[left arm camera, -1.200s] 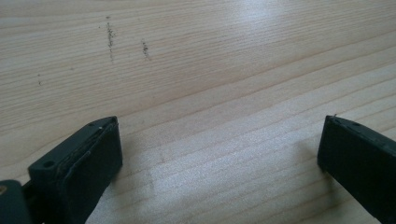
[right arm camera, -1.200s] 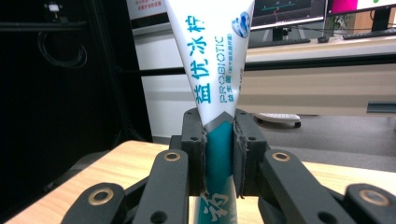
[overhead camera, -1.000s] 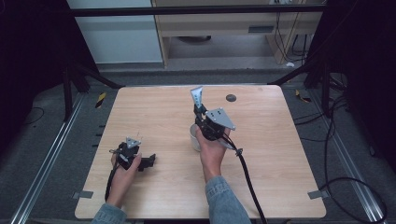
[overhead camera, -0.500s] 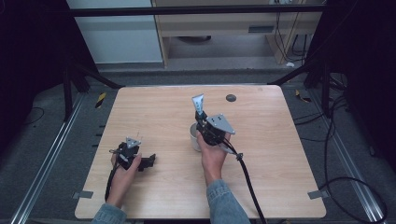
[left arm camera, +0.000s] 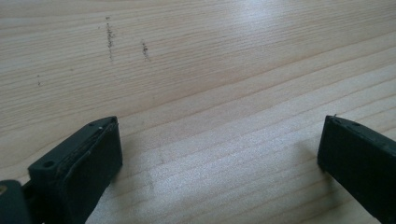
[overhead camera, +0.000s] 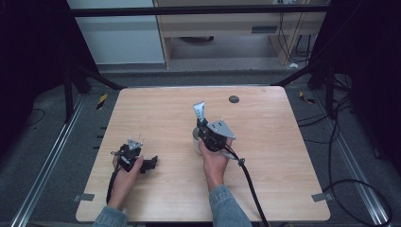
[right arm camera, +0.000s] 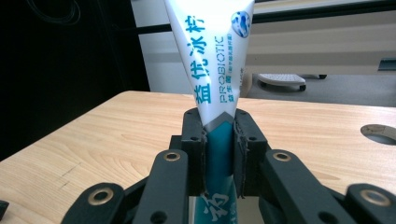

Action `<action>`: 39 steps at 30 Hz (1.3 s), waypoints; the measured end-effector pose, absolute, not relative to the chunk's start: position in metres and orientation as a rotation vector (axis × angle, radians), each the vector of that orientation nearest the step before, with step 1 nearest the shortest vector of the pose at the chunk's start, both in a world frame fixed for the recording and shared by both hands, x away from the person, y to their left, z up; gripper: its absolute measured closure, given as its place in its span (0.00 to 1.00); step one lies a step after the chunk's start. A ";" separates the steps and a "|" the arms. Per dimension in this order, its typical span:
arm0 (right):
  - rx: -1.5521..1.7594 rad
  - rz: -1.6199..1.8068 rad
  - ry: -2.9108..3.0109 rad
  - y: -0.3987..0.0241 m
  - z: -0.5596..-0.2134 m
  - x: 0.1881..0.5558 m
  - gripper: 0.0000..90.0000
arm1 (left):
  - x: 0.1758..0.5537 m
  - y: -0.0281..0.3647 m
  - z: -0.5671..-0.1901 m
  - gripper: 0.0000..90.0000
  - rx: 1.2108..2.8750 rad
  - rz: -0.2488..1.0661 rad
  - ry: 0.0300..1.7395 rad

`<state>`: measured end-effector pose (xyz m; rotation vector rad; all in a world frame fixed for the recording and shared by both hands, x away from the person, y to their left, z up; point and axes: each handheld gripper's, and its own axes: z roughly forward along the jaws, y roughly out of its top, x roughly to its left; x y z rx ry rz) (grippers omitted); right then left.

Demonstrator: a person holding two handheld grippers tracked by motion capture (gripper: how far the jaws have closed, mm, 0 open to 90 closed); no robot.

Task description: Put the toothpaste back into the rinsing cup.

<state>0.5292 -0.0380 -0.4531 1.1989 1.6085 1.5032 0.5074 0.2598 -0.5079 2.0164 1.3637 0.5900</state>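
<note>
A white toothpaste tube with blue lettering stands upright, flat end up, near the middle of the table. My right gripper is shut on it low on its body. In the right gripper view the two black pads press the tube from both sides. A white cup sits directly under this gripper, and the tube's lower end is hidden behind the gripper. My left gripper lies on the table at the front left, open, with bare wood between its jaws.
The wooden table has a round dark hole near its far edge, also in the right gripper view as a hole. Cables trail from both grippers toward the front edge. Dark floor and frame legs surround the table.
My right hand has sunk with the tube, bringing it down over the white cup. The left hand has stayed where it was.
</note>
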 end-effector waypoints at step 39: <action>1.215 1.463 1.640 -0.042 -0.456 0.529 0.85 | 0.508 0.260 -0.508 0.00 2.017 0.589 1.362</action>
